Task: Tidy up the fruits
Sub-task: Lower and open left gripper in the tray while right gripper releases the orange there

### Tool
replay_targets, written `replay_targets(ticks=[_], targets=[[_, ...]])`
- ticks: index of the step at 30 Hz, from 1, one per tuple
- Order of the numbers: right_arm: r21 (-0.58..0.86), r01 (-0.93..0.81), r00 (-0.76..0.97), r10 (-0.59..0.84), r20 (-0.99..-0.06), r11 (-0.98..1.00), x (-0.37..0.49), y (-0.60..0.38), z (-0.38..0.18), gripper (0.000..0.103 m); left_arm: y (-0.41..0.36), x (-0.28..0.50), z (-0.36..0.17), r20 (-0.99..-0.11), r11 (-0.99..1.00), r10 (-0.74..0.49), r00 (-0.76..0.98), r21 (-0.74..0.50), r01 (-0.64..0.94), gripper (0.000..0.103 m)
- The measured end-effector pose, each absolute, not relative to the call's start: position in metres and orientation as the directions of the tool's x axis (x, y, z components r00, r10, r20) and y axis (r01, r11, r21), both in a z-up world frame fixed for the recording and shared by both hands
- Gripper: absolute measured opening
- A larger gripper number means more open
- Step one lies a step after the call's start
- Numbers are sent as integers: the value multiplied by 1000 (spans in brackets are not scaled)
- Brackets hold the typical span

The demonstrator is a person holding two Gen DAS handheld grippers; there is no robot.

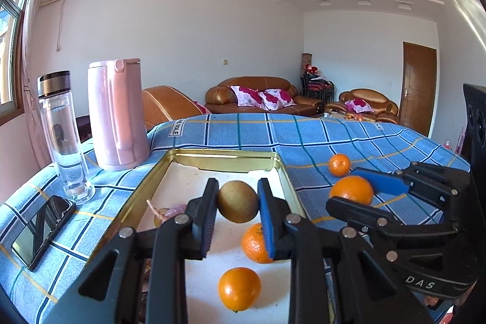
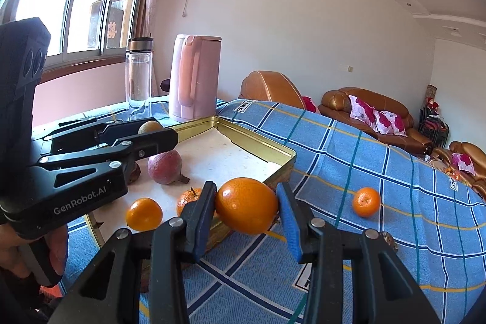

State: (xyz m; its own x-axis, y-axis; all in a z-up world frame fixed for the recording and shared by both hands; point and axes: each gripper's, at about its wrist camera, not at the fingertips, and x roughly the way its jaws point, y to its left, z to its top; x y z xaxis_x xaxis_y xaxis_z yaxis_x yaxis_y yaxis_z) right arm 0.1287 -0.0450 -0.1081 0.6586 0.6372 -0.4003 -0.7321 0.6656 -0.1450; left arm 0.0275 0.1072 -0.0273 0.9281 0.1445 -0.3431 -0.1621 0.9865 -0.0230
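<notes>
Both hands are mid-carry: the left tool (image 1: pixel 237 202) is clamped on a brown-green fruit (image 1: pixel 237 201) over the gold tray (image 1: pixel 224 160), centre frame; the right tool (image 2: pixel 246 207) grips an orange (image 2: pixel 246 205) at the tray's edge; next, lower and release inside.

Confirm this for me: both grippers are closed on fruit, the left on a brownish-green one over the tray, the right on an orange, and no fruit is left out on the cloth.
One thing is wrong: a small orange is on the blue checked cloth, outside the gold tray, as the right wrist view shows. The rest holds: the left gripper grips the brownish-green fruit and the right gripper the orange.
</notes>
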Motion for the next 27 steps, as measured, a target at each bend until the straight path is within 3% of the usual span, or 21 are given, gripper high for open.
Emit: replay_targets(ticks=[27], targets=[[-185, -797, 586, 664, -464, 575, 117, 11, -121, 43, 164, 32, -48, -467, 964, 212, 859, -46, -263, 27]])
